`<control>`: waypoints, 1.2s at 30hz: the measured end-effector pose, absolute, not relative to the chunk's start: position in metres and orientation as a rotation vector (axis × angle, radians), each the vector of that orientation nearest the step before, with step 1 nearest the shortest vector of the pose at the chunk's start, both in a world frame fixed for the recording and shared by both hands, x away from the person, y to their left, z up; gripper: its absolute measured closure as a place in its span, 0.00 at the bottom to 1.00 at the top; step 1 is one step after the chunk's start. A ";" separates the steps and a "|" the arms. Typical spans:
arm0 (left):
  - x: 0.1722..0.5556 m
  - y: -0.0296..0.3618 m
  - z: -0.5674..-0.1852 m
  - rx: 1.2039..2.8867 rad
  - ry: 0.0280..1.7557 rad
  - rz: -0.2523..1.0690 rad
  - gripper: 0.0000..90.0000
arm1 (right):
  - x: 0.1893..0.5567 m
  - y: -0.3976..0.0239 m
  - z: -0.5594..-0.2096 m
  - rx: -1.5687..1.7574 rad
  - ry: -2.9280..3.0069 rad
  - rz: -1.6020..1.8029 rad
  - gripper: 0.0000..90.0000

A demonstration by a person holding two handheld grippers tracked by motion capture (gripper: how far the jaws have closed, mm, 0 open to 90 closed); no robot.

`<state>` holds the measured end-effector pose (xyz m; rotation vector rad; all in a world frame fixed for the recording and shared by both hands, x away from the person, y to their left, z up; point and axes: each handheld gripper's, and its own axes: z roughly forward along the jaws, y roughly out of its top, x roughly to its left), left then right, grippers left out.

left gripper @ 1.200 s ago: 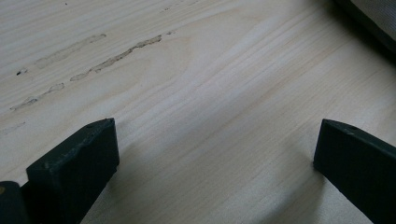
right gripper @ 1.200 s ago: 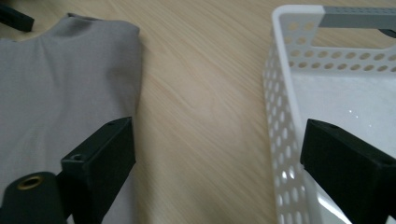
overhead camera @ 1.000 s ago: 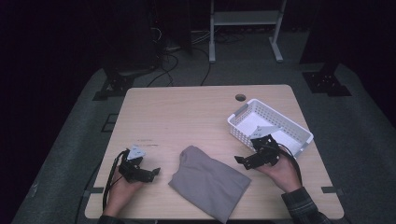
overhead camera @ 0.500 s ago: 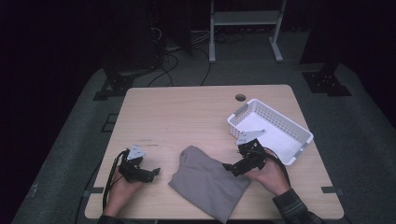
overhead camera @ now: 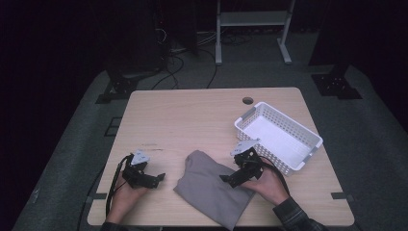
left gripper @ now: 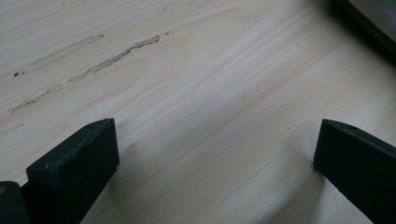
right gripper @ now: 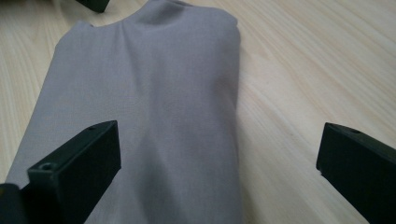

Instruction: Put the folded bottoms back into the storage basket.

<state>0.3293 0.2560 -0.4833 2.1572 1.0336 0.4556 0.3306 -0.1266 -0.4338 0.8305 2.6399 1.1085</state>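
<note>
Right gripper (overhead camera: 230, 180) over grey cloth (overhead camera: 211, 192); white basket (overhead camera: 279, 137) just beside.

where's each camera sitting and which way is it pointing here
High view: fixed above the person's side of the table, looking forward and down; both hands show, holding the left gripper and right gripper.
Left gripper view: rides on the left gripper, looking along its wide-apart jaws at bare wood, with a cloth edge at the top right corner.
Right gripper view: rides on the right gripper, looking over the grey cloth between its open jaws.
Shared: the grey cloth and the wooden table appear in all three; the white basket is in the high view.
</note>
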 end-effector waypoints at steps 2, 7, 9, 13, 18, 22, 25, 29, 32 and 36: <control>0.329 0.256 -0.483 2.158 1.033 0.456 0.00 | 0.331 -0.124 -0.437 0.824 2.649 1.102 0.00; 0.329 0.256 -0.483 2.159 1.031 0.455 0.00 | 0.331 -0.115 -0.448 0.819 2.680 1.099 0.00; 0.329 0.256 -0.483 2.158 1.031 0.455 0.00 | 0.330 -0.110 -0.452 0.808 2.692 1.091 0.00; 0.329 0.256 -0.483 2.158 1.031 0.455 0.00 | 0.329 -0.102 -0.459 0.792 2.709 1.063 0.00; 0.329 0.256 -0.483 2.158 1.031 0.455 0.00 | 0.327 -0.097 -0.465 0.787 2.724 1.049 0.00; 0.329 0.256 -0.483 2.160 1.027 0.454 0.00 | 0.326 -0.094 -0.469 0.782 2.735 1.031 0.00; 0.328 0.255 -0.483 2.160 1.025 0.451 0.00 | 0.324 -0.092 -0.471 0.778 2.735 1.002 0.00; 0.328 0.255 -0.483 2.160 1.024 0.452 0.00 | 0.322 -0.090 -0.474 0.787 2.749 0.974 0.00; 0.328 0.255 -0.483 2.160 1.024 0.452 0.00 | 0.323 -0.091 -0.475 0.792 2.748 0.986 0.01; 0.328 0.255 -0.483 2.160 1.024 0.452 0.00 | 0.320 -0.093 -0.473 0.759 2.749 1.026 0.15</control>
